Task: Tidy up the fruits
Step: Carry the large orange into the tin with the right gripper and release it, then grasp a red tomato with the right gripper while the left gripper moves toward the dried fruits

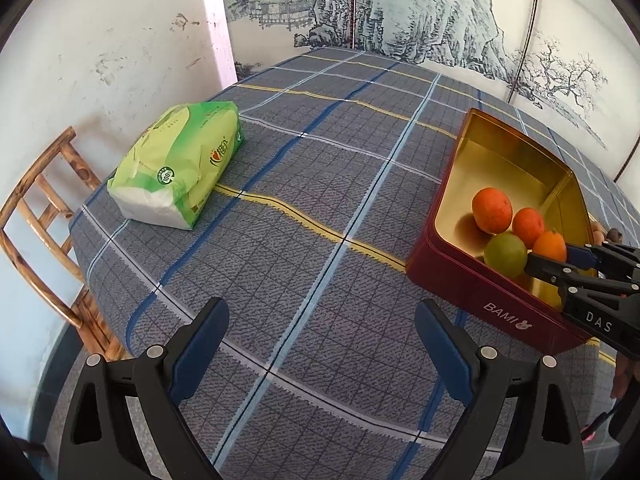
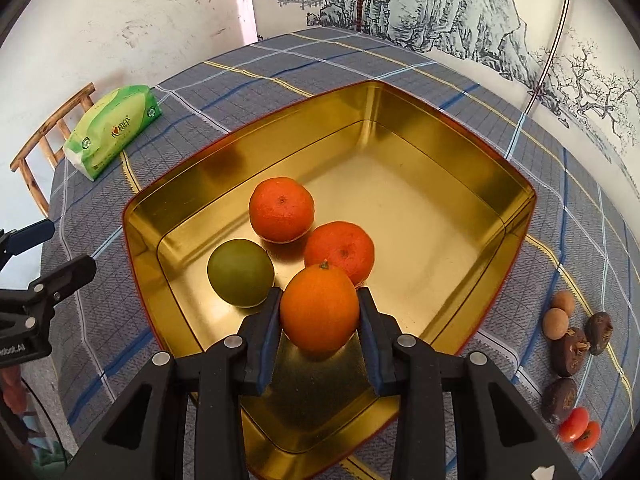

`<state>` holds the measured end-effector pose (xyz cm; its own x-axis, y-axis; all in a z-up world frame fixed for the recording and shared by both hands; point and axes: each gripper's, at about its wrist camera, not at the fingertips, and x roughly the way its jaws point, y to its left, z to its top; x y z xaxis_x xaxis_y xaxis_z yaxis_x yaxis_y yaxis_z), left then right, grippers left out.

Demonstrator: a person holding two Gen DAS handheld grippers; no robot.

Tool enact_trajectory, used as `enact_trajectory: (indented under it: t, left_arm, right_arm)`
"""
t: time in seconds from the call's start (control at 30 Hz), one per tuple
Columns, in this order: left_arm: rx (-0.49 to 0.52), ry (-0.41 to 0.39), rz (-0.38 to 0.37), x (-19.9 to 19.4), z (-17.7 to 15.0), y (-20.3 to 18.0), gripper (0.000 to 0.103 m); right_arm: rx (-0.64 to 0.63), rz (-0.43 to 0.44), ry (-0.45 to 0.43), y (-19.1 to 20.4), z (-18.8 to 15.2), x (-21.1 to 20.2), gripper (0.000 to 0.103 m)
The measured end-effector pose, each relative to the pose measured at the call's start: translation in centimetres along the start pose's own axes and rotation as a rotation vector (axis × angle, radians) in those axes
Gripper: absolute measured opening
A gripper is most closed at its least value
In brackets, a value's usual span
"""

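Right gripper (image 2: 319, 312): both blue pads clamped on an orange (image 2: 320, 307), one pad on each side of it, stem end up. Fruit held low inside the tin (image 2: 132, 216), centre-bottom of the right wrist frame, touching or just short of the gold floor; cannot tell which. The same gripper shows at the right edge of the left wrist frame, reaching over the tin's near wall.

Left gripper (image 1: 320, 344): jaws wide apart, nothing between them, hovering over bare checked tablecloth (image 1: 304, 208) at the bottom of its own frame. Its fingers also show at the left edge of the right wrist frame, outside the tin.

Tin contents: two tangerines, one (image 2: 281, 209) at frame centre, the other (image 2: 340, 251) just right of it and right behind the held orange. A green fruit (image 2: 241, 272) sits left of the orange, close to the left pad. All four cluster in the tin's near-left part; the far half shows only gold floor. Outer wall dark red, lettered BAMI.

On the cloth, right edge of the right wrist frame: two tan round fruits (image 2: 558, 316), three dark brown wrinkled ones (image 2: 570, 352), two small red fruits (image 2: 580, 429) lowest.

Upper left: green tissue pack (image 1: 176, 164), lying flat; wooden chair (image 1: 44, 232) beyond the table edge
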<state>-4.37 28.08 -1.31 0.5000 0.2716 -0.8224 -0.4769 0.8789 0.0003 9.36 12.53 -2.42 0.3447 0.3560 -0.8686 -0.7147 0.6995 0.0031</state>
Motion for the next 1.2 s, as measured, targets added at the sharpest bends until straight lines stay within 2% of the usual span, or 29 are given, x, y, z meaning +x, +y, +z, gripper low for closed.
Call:
enact_trajectory:
  t: [0.27, 0.4, 0.7, 0.87, 1.03, 1.2]
  left_arm:
    - [-0.002, 0.012, -0.001, 0.2, -0.2, -0.2, 0.094]
    - [-0.001, 0.011, 0.002, 0.0, -0.1, -0.2, 0.094]
    - [0.038, -0.023, -0.006, -1.5, 0.4, -1.6, 0.094]
    - [0.08, -0.052, -0.025, -2.7, 0.8, -3.3, 0.094]
    - [0.123, -0.063, -0.05, -3.5, 1.0, -5.7, 0.094]
    - [0.184, -0.061, -0.091, -4.1, 1.0, -8.8, 0.094]
  right_arm:
    - [0.011, 0.006, -0.008, -0.1, 0.1, 0.1, 0.036]
    - [0.018, 0.026, -0.033, -0.1, 0.0, -0.7, 0.044]
    - [0.06, 0.071, -0.145, -1.5, -1.4, -5.4, 0.046]
    - [0.09, 0.021, -0.197, -5.1, -4.0, -8.3, 0.047]
    - [0.211, -0.107, -0.184, -12.0, -8.2, -10.3, 0.047]
    - [0.333, -0.191, -0.165, -17.7, -12.4, -11.3, 0.047]
